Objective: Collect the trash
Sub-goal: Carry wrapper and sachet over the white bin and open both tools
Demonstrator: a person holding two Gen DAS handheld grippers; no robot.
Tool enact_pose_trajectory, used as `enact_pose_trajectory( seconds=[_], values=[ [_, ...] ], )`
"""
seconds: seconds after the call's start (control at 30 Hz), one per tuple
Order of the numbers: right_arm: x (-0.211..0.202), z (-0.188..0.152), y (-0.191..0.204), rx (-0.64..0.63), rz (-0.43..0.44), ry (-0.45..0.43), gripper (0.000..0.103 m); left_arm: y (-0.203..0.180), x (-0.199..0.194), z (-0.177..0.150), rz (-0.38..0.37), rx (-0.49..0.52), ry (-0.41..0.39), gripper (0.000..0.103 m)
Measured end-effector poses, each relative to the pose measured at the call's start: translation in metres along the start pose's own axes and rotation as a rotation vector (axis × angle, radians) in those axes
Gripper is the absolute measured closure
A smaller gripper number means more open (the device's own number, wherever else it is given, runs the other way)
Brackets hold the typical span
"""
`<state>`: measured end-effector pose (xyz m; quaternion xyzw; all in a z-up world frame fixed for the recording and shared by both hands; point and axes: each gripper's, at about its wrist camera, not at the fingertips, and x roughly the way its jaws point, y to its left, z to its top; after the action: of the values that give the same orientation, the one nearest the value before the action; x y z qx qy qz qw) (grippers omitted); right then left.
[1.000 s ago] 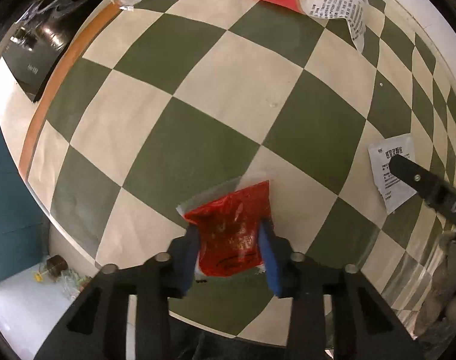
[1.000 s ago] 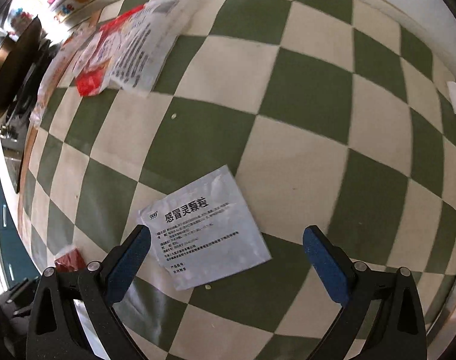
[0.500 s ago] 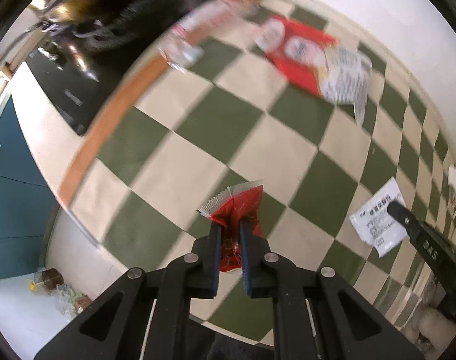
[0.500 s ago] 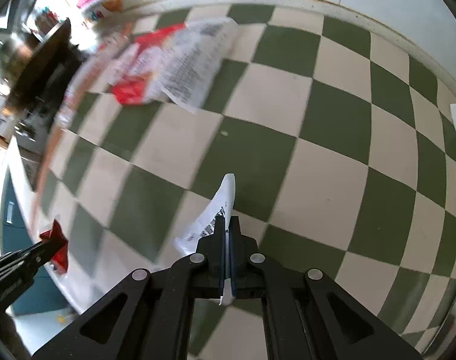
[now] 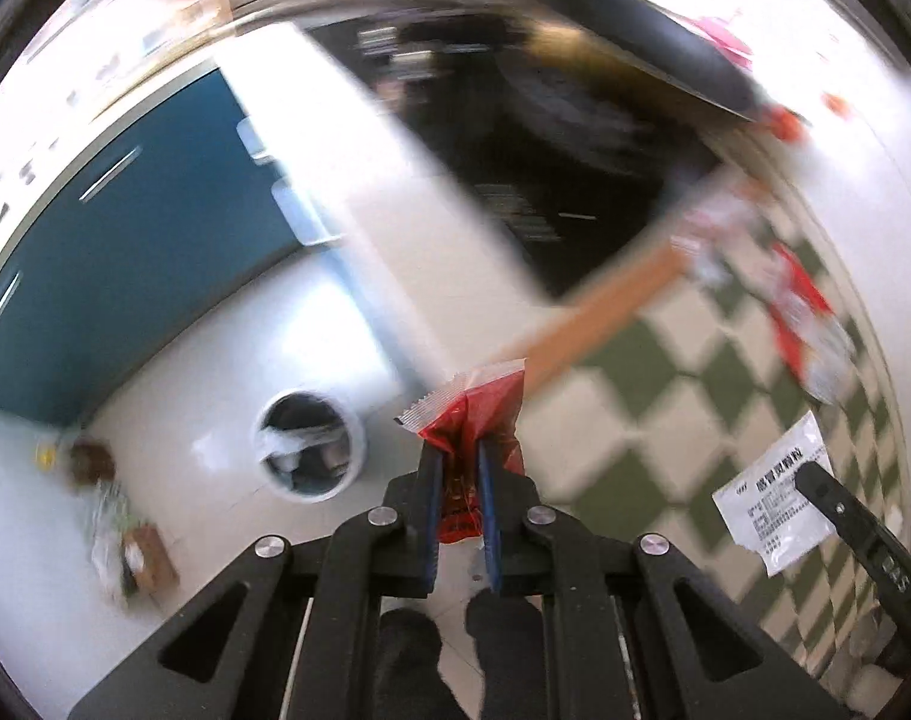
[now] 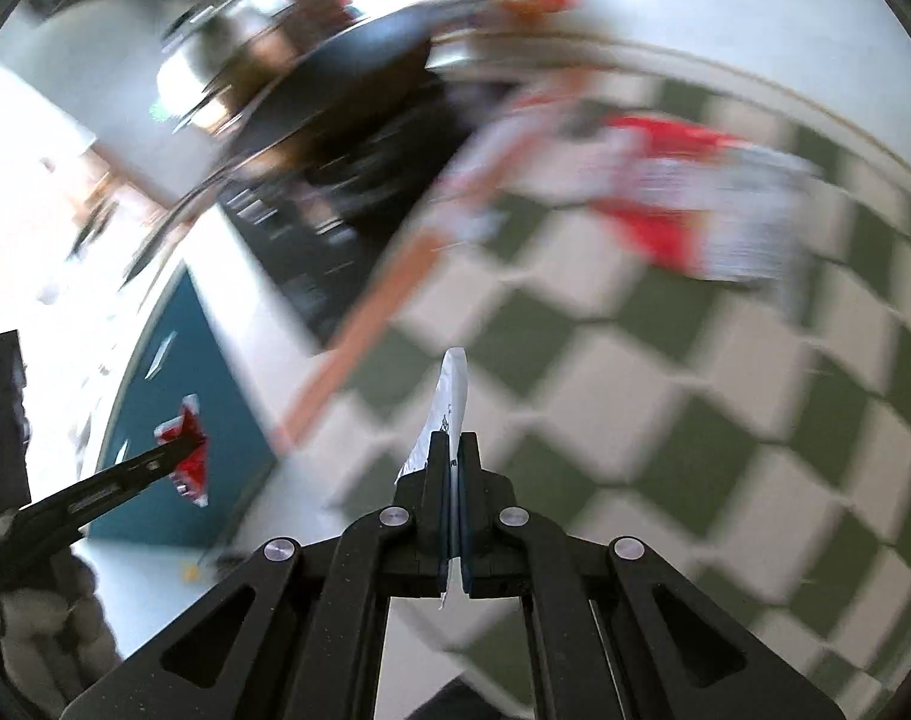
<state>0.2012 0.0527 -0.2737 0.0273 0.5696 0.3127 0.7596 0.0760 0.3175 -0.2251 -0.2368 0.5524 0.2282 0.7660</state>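
Left gripper: your left gripper (image 5: 460, 462) is pinched tight on a crinkled red foil snack packet (image 5: 476, 414), whose upper part sticks up past the blue finger pads (image 5: 432, 480).
Right gripper: your right gripper (image 6: 453, 450) is closed flat on a thin white printed paper sachet (image 6: 449, 405), seen edge-on and rising above the fingertips.
Cross-view: the left wrist view shows the same white sachet face-on at lower right (image 5: 767, 507), held at the tip of the right gripper (image 5: 812, 477); the right wrist view shows the red packet at lower left (image 6: 186, 450) on the left gripper's tip.
Below the left gripper: a round white-rimmed waste bin with a plastic liner (image 5: 311, 447) stands on the pale floor (image 5: 215, 396), just left of the red packet in the frame.
Tabletop: a green-and-cream chequered tabletop (image 5: 653, 396) with an orange wooden edge strip lies to the right.
Remaining on tabletop: a large red-and-white printed wrapper (image 6: 683, 204), blurred, near the far edge.
Background: blue cabinet fronts (image 5: 125, 264); the rest is too blurred to tell.
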Motion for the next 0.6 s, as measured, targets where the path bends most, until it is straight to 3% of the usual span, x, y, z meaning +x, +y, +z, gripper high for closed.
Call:
enact_pose_trajectory(
  seconds=[0.13, 0.23, 0.3, 0.43, 0.6],
  values=[
    [0.073, -0.015, 0.090, -0.115, 0.092, 0.097, 0.101, 0.102, 0.029, -0.012, 0.073, -0.145, 0.036, 0.095],
    [0.145, -0.039, 0.147, -0.188, 0.107, 0.161, 0.101, 0.182, 0.088, -0.034, 0.107, -0.256, 0.106, 0.095],
    [0.216, -0.062, 0.175, -0.211, 0.094, 0.218, 0.101, 0.226, 0.133, -0.049, 0.119, -0.309, 0.150, 0.095],
    [0.357, -0.106, 0.186, -0.208, 0.033, 0.291, 0.101, 0.301, 0.256, -0.079, 0.093, -0.401, 0.255, 0.095],
    [0.521, -0.156, 0.161, -0.206, -0.041, 0.357, 0.101, 0.359, 0.423, -0.105, 0.014, -0.466, 0.348, 0.095]
  ],
)
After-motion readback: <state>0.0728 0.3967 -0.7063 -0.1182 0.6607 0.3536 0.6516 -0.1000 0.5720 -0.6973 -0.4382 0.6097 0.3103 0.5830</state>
